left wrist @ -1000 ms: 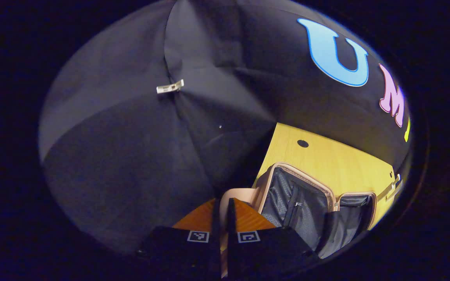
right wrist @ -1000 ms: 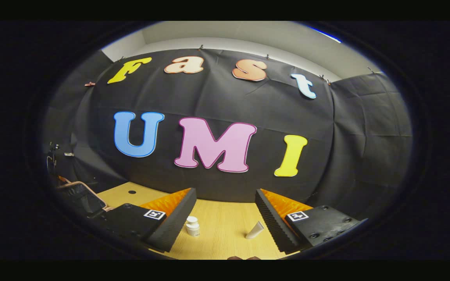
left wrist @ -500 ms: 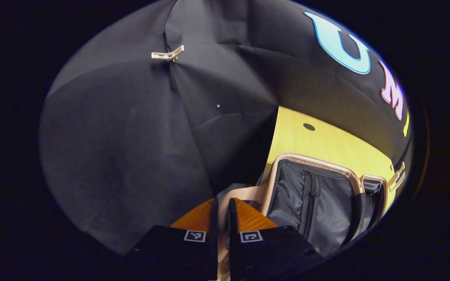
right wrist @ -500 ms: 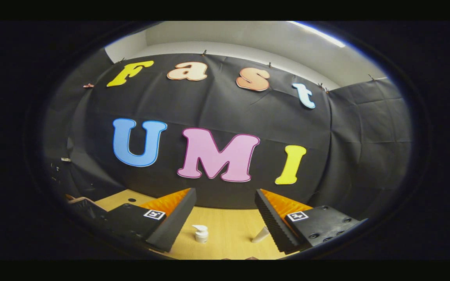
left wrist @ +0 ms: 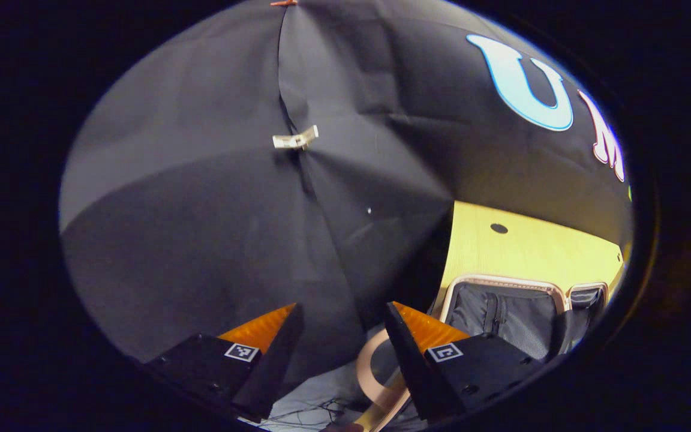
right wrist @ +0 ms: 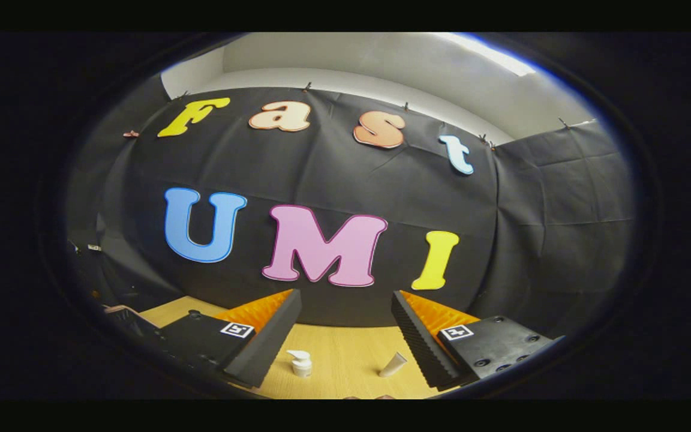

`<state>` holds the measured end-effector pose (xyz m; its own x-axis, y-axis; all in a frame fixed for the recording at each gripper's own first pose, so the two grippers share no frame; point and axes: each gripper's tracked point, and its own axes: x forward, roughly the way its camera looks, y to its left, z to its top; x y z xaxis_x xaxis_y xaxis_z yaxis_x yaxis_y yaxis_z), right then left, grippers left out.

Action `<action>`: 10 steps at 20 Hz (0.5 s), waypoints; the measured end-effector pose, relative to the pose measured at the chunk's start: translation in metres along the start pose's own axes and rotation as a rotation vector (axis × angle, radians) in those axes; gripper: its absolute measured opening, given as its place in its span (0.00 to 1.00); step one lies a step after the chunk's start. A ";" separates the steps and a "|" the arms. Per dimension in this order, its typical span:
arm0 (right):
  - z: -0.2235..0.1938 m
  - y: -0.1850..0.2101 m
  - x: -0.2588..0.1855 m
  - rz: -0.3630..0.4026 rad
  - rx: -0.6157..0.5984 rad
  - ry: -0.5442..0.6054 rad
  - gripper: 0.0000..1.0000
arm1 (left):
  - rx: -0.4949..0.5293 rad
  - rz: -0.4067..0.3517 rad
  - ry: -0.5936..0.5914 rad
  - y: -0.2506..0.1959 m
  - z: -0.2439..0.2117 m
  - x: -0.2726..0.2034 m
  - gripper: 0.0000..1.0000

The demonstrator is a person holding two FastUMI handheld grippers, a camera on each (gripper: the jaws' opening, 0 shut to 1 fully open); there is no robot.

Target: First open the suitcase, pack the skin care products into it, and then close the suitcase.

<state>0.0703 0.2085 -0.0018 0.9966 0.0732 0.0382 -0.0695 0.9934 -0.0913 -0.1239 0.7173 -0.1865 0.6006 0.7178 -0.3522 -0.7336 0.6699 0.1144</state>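
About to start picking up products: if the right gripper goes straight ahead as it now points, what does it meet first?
Probably the white pump bottle on the wooden table, between the open right gripper fingers; a white tube lies beside it. Depth is unclear; aimed higher, it would reach the black cloth wall.

suitcase point(left wrist: 504, 281): pinkish-tan rim, dark grey lining | table point(right wrist: 345, 354): light wood grain | pump bottle point(right wrist: 301, 363), tube point(right wrist: 393, 364): white, prob.

Wooden table point(right wrist: 345, 360): suitcase point(left wrist: 519, 309), pump bottle point(right wrist: 301, 363), tube point(right wrist: 393, 365).
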 end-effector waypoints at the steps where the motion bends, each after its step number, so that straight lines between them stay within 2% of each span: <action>1: 0.002 0.000 0.001 0.005 0.000 -0.007 0.96 | 0.015 0.001 -0.046 -0.002 0.016 -0.012 0.87; 4: -0.004 -0.002 0.004 0.012 0.004 -0.007 0.96 | 0.032 -0.046 -0.168 -0.028 0.059 -0.062 0.87; 7: -0.010 -0.008 0.007 0.014 0.012 -0.008 0.96 | 0.031 -0.099 -0.250 -0.074 0.093 -0.111 0.88; 9: -0.013 -0.014 0.007 0.011 0.010 -0.016 0.96 | 0.034 -0.149 -0.293 -0.112 0.108 -0.146 0.96; 10: -0.016 -0.019 0.005 0.005 0.006 -0.022 0.96 | 0.040 -0.177 -0.321 -0.133 0.117 -0.160 0.97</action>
<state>0.0779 0.1882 -0.0154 0.9949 0.0805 0.0600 -0.0753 0.9935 -0.0857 -0.0849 0.5358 -0.0369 0.7908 0.6090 -0.0614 -0.6003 0.7912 0.1167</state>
